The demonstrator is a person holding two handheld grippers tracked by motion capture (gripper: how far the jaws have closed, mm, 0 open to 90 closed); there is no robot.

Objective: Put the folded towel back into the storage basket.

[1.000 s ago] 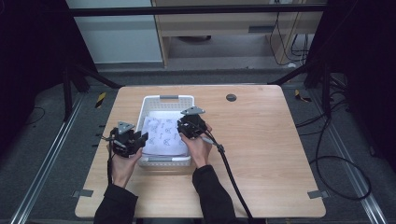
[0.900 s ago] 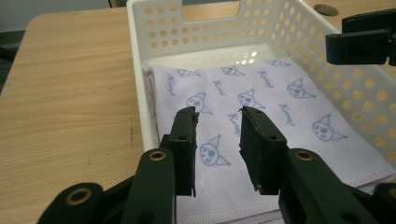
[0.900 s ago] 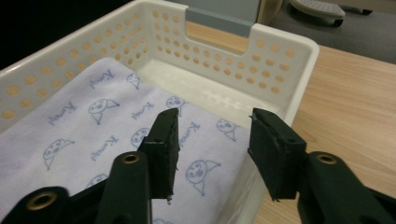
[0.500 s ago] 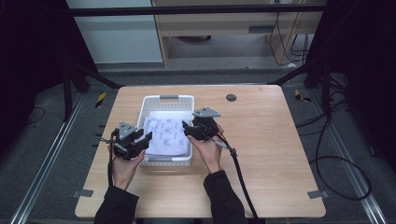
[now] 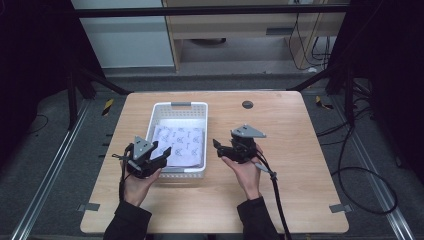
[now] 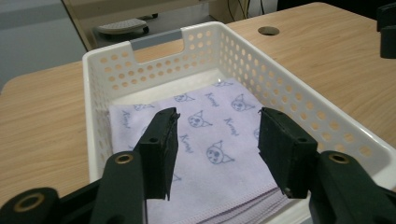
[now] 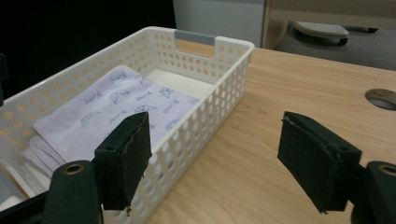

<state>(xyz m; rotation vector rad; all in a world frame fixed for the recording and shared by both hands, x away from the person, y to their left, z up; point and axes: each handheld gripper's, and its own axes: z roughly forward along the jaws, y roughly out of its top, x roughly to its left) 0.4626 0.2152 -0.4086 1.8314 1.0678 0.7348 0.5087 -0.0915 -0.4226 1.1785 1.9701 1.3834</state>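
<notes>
We hold the left gripper (image 5: 161, 154) low at the near end of the white basket (image 5: 178, 106), and its fingers (image 6: 159, 154) stand released, with a clear gap between them and nothing caught in it. They have just been opening. Seen along that gripper's own view, the folded lilac cloth (image 6: 210, 154) lies straight ahead of and below the gap, flat on the basket floor, its printed cat faces showing between the two pads. The near hem of the cloth sits just under the fingertips, apart from them. The far wall of the basket, with its grey handle slot, rises well beyond the fingers.

Our right gripper (image 5: 220, 148) hovers over the bare desk (image 5: 300, 165), just beside the basket's right wall and outside it. Its fingers (image 7: 123, 161) are also released and stand wide; they too have just been opening, and nothing lies between them but wood grain. In the right gripper view, the basket (image 7: 219, 93) runs off to the left of the left finger, which overlaps its perforated wall, and the cloth (image 7: 116, 107) lies inside, beyond and to the left of that finger. The right finger stands over open desk, with a round cable hole (image 7: 382, 99) beyond it near the desk's far edge.

In the high view the cloth (image 5: 180, 145) fills the near half of the basket, between the two grippers, nearer the left one.
</notes>
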